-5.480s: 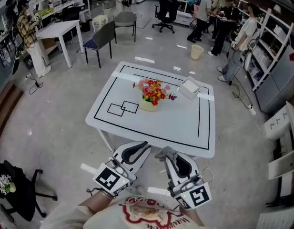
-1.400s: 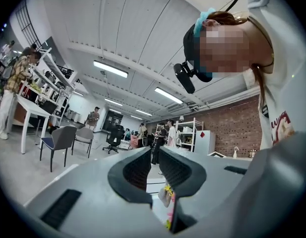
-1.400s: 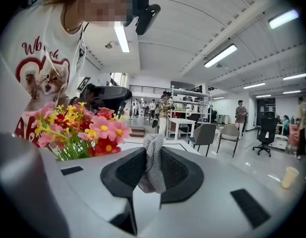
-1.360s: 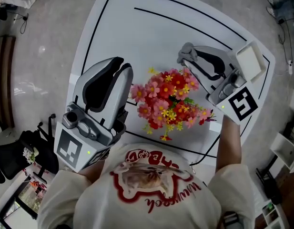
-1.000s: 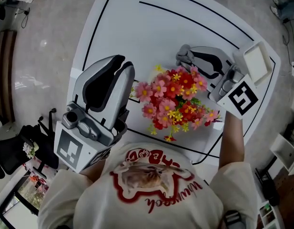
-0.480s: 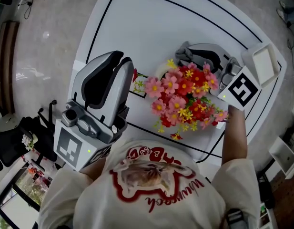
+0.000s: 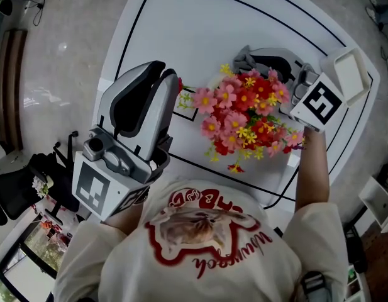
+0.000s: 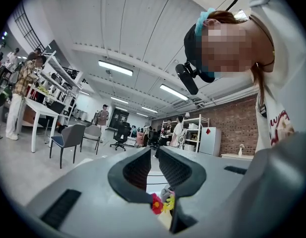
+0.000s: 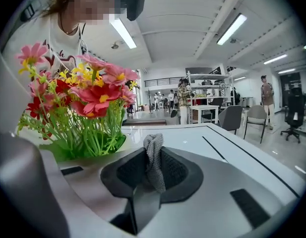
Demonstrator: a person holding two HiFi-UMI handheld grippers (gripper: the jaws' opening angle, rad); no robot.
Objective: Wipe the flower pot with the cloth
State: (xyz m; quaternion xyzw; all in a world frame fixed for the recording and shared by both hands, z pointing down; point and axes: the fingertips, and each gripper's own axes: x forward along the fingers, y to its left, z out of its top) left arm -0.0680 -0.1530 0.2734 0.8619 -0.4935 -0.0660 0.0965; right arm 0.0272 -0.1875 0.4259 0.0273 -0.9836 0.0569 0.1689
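A bunch of red, pink and yellow flowers stands in a cream flower pot on the white table. The blossoms hide nearly all of the pot. My right gripper reaches in at the far side of the flowers, shut on a grey cloth. In the right gripper view the cloth hangs between the jaws, and the flowers stand just left of the right gripper. My left gripper hovers left of the pot, shut and holding nothing. From the left gripper, a few blossoms show below the jaws.
A small white tray sits at the table's right corner, beside the right gripper's marker cube. Black lines run across the tabletop. A dark chair stands on the floor at left. Several people, chairs and shelves fill the room beyond.
My right gripper has sunk a little with the cloth behind the flowers, so blossoms now cover part of it. The left gripper has stayed where it was.
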